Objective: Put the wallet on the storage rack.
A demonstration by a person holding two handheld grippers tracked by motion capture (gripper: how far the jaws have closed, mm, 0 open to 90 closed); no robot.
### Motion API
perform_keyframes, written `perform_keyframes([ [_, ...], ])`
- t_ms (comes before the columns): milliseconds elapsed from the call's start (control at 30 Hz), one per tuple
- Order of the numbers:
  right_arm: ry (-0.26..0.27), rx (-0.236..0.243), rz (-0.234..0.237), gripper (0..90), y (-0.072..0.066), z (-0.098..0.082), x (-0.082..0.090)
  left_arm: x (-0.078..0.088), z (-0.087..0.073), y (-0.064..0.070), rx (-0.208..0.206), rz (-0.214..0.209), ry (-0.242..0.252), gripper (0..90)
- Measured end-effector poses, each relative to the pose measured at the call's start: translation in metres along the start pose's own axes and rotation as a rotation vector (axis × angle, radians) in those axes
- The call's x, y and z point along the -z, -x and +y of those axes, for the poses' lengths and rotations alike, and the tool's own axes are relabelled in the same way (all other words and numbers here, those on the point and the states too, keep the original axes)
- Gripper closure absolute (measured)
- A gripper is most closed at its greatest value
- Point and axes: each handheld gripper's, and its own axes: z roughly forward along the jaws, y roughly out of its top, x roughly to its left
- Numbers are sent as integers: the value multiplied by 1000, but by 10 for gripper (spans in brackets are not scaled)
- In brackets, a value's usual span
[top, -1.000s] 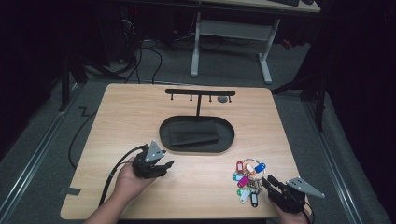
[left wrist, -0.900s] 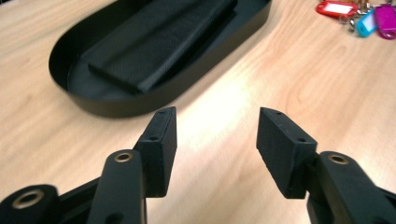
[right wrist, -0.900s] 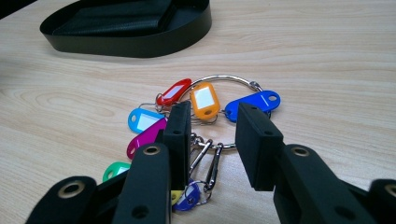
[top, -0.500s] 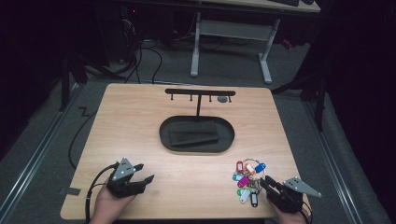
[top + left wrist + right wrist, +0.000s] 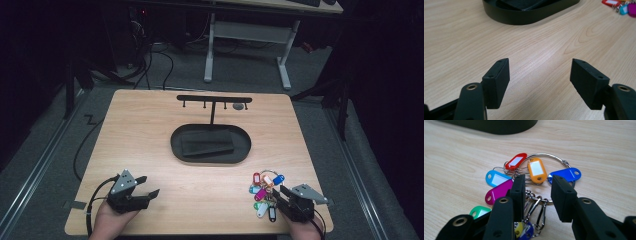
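Two tools are in my hands, both low in the frame of the high view. At lower left, my left tool (image 5: 145,194) rests near the counter (image 5: 150,130) edge with its jaws spread wide apart and nothing between them; I judge it is parked there, out of the way, its jaws facing the black oval tray (image 5: 210,144) at centre. Behind the tray, in the upper middle, stands a black rack (image 5: 214,99) with small hooks, which I take to be where keys would hang. At lower right lies the bunch of coloured key tags (image 5: 519,177) on a metal ring (image 5: 549,156). My right tool (image 5: 537,188) sits right over the bunch, jaws partly apart and straddling the clips, not clamped on anything, placed, I judge, ready to pinch them. The white label windows on the tags look blank; I can read no writing or brand anywhere.
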Motion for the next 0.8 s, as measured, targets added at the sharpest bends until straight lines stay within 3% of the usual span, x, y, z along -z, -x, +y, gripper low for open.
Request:
perform_keyframes([
  [67, -19, 22, -7, 644, -4, 5, -2, 0, 0, 2, -22, 5, -4, 326],
  [300, -88, 85, -1, 621, -7, 31, 0, -8, -3, 0, 4, -44, -47, 338],
  [467, -170, 132, 12, 621, -1, 41, -2, -9, 0, 2, -28, -32, -40, 340],
  [600, -231, 154, 25, 621, 7, 51, -8, -10, -1, -1, -15, -35, -45, 338],
  [800, -313, 184, 28, 598, 20, 70, -16, -11, -1, 3, -35, -41, -66, 347],
])
